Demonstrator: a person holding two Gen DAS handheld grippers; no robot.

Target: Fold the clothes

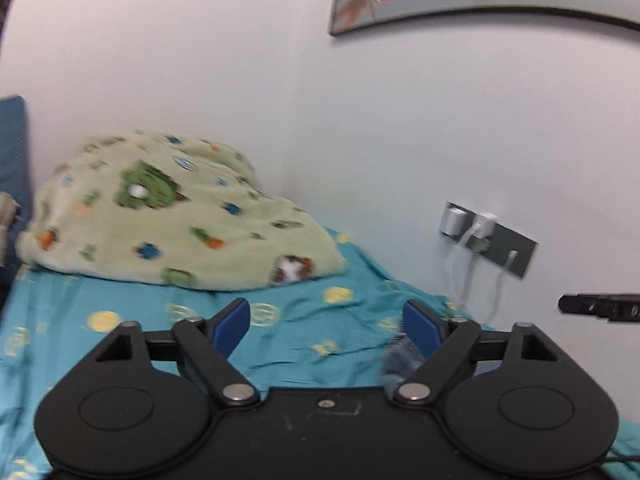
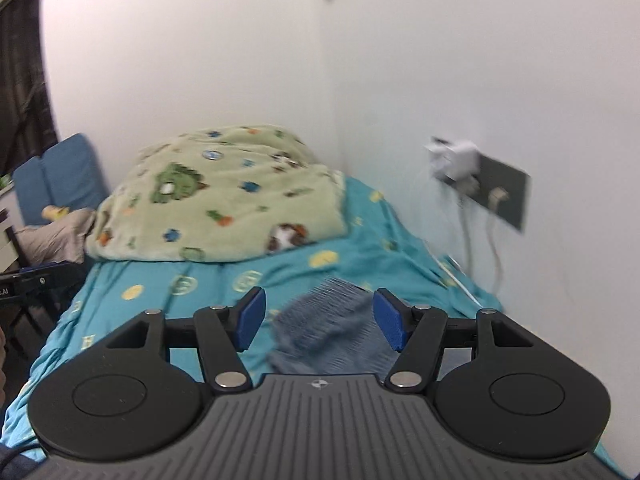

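Two hand-held tools hover low over a bed (image 2: 132,280) covered by a teal sheet with pale yellow circles. The left tool (image 1: 326,330) has its blue pads spread wide apart and grips nothing. The right tool (image 2: 319,320) is also spread apart, empty.

The garment to be folded, a blue-grey ribbed piece (image 2: 324,328), lies on the sheet directly beneath the right tool, between its open pads and just past them. This looks like an approach before taking hold of the cloth. In the left view only a blurred corner of it (image 1: 394,362) shows, beside the right-hand pad.

A green fleece blanket (image 1: 180,208) with cartoon prints is heaped at the far end against the corner of the walls, well apart from the garment, likely pushed back to leave room for folding. A wall socket panel (image 2: 492,188) with white chargers and hanging cables sits to the right.

Much of the garment is hidden under the tool body, so its type and edges cannot be told. Both views are softened by motion blur.
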